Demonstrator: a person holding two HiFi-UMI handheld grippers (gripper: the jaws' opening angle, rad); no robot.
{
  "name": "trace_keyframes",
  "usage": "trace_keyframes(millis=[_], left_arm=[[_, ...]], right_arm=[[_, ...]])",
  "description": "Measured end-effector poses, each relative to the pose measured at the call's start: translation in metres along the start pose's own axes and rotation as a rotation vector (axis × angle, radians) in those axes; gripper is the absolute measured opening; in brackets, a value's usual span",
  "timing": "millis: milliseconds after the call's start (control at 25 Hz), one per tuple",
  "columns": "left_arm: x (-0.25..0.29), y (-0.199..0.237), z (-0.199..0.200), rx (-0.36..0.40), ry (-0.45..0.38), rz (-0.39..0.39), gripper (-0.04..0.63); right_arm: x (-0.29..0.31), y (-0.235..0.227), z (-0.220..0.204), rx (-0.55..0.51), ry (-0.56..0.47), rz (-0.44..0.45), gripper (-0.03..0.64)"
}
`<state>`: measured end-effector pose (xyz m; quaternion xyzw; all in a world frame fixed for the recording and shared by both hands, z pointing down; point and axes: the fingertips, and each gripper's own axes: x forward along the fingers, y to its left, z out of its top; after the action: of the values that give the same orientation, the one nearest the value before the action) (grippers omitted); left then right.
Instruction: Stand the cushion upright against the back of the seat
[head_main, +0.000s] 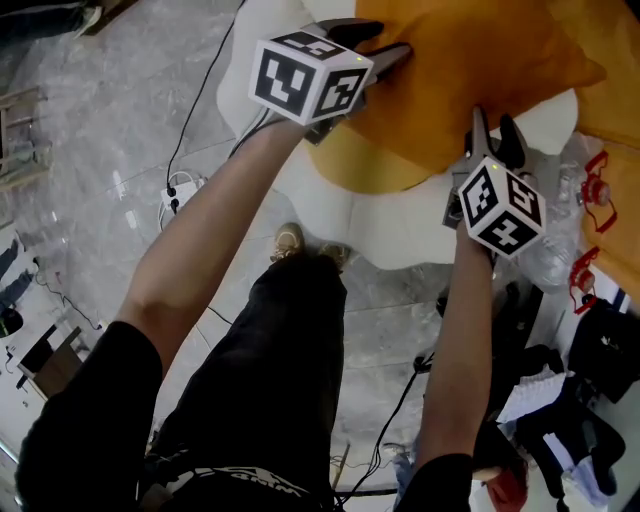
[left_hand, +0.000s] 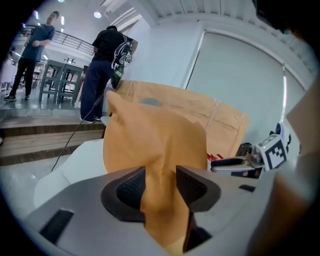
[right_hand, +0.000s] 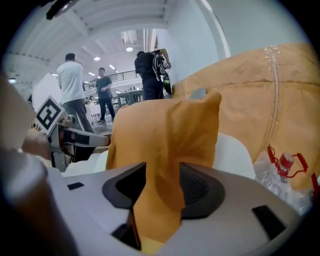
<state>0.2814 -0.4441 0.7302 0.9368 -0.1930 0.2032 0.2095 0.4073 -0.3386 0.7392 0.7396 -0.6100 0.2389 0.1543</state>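
Now your left hand-held gripper (left_hand: 160, 186) gapes wide around a fold of the cushion (left_hand: 150, 135), which stands upright on the white seat (left_hand: 75, 162). Your right hand-held gripper (right_hand: 162, 187) gapes likewise. This looks like the release, so next back both straight out without dragging it.

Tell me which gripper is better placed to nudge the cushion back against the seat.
Left, probably. In the head view the left gripper reaches farther over the orange cushion than the right gripper, which sits at its near edge. Both have cushion fabric between open jaws.
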Motion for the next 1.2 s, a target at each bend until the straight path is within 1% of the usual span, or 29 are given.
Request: trace_keyframes(millis=[80,200,280,320,360,440,480,560,640,720,800,920,1040,1120,1200], left_arm=[[-0.012,-0.003,0.003,-0.002,0.026,0.007,0.181],[-0.04,-0.02,0.016,0.044,0.062,-0.001,0.169],[-0.067,-0.038,0.023,0.068,0.081,-0.028,0.103],[-0.085,-0.048,0.024,0.066,0.089,-0.04,0.068],[-0.106,-0.059,0.025,0.056,0.092,-0.052,0.034],[-0.15,-0.088,0.03,0.041,0.089,-0.077,0.009],[-0.174,-0.105,0.034,0.042,0.083,-0.093,0.008],[-0.219,-0.14,0.047,0.063,0.061,-0.132,0.008],[-0.259,-0.169,0.065,0.109,0.031,-0.158,0.008],[-0.296,-0.195,0.081,0.112,-0.011,-0.174,0.008],[-0.334,-0.222,0.095,0.097,-0.059,-0.191,0.008],[-0.387,-0.258,0.112,0.11,-0.112,-0.206,0.008],[-0.427,-0.284,0.126,0.102,-0.151,-0.192,0.007],[-0.445,-0.294,0.133,0.093,-0.173,-0.155,0.007],[-0.456,-0.3,0.143,0.103,-0.205,-0.121,0.008]], right_arm=[[-0.014,0.009,-0.001,0.004,0.022,0.013,0.195],[-0.049,0.023,0.013,0.046,0.018,0.058,0.195],[-0.083,0.038,0.026,0.047,0.007,0.106,0.192],[-0.104,0.047,0.032,0.041,0.002,0.129,0.182],[-0.126,0.056,0.039,0.033,-0.006,0.148,0.149],[-0.175,0.076,0.055,0.021,-0.027,0.183,0.053],[-0.201,0.088,0.063,0.018,-0.038,0.209,0.037],[-0.249,0.118,0.079,0.019,-0.055,0.272,0.023],[-0.29,0.147,0.095,0.032,-0.073,0.328,0.021],[-0.332,0.169,0.107,0.058,-0.093,0.37,0.021],[-0.374,0.187,0.118,0.072,-0.115,0.395,0.021],[-0.433,0.204,0.132,0.08,-0.149,0.399,0.021],[-0.481,0.216,0.144,0.077,-0.177,0.406,0.021],[-0.503,0.225,0.15,0.064,-0.195,0.417,0.021],[-0.513,0.231,0.155,0.064,-0.223,0.43,0.021]])
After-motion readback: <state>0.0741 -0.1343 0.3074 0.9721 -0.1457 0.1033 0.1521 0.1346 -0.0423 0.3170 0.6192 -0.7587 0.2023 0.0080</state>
